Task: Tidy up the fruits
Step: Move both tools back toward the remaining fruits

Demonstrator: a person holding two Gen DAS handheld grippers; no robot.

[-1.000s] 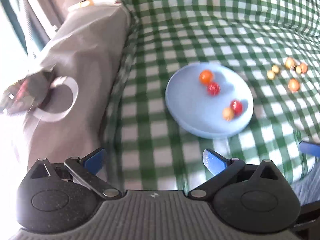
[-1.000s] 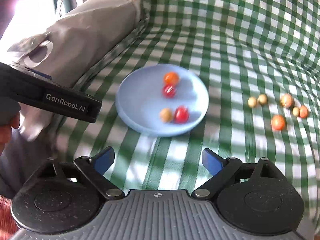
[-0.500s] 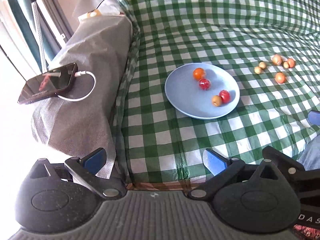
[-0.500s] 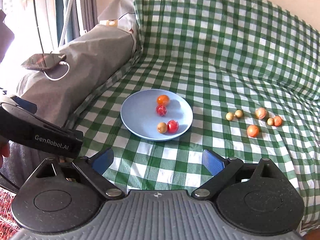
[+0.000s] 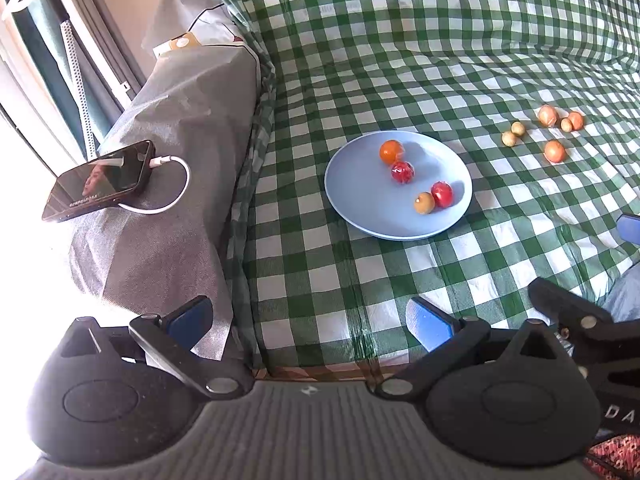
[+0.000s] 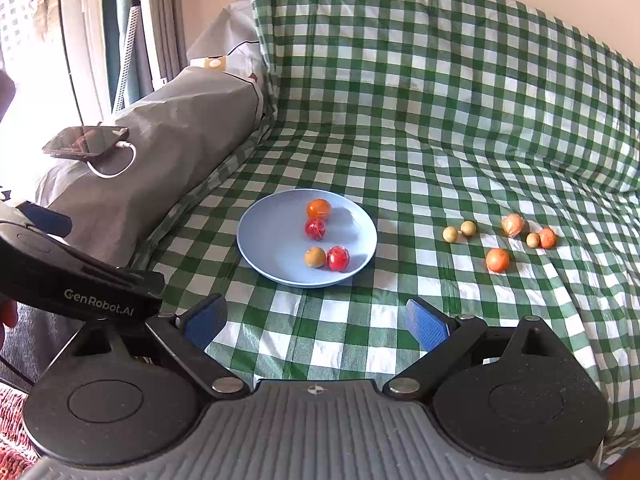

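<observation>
We are inspecting a sofa draped in a green-and-white check cloth [image 6: 420, 128], thin and creased, sagging into folds at the seat. Nearest to us, we are holding the left gripper [image 5: 308, 320] and the right gripper [image 6: 316, 320] back over the front edge, each with its blue-padded fingers spread wide and nothing between them; we judge this a stand-off posture, giving both cameras a full view before a reach.

Further in, a plate [image 6: 264, 240], smooth, round and pale blue, is sitting flat on the seat, serving in our judgement as the collecting dish. It is holding four fruits: an orange one [image 6: 318, 209], two glossy red ones [image 6: 315, 228] [image 6: 338, 258], and a dull tan one [image 6: 315, 257] touching the nearer red.

To the right, well apart from the plate, six loose fruits [image 6: 497, 260] are lying on the cloth, small and round, tan and orange, awaiting transfer, so we judge the task partly done.

Furthest left, a phone [image 5: 98, 180] is charging on the grey-covered armrest [image 5: 180, 120].
</observation>
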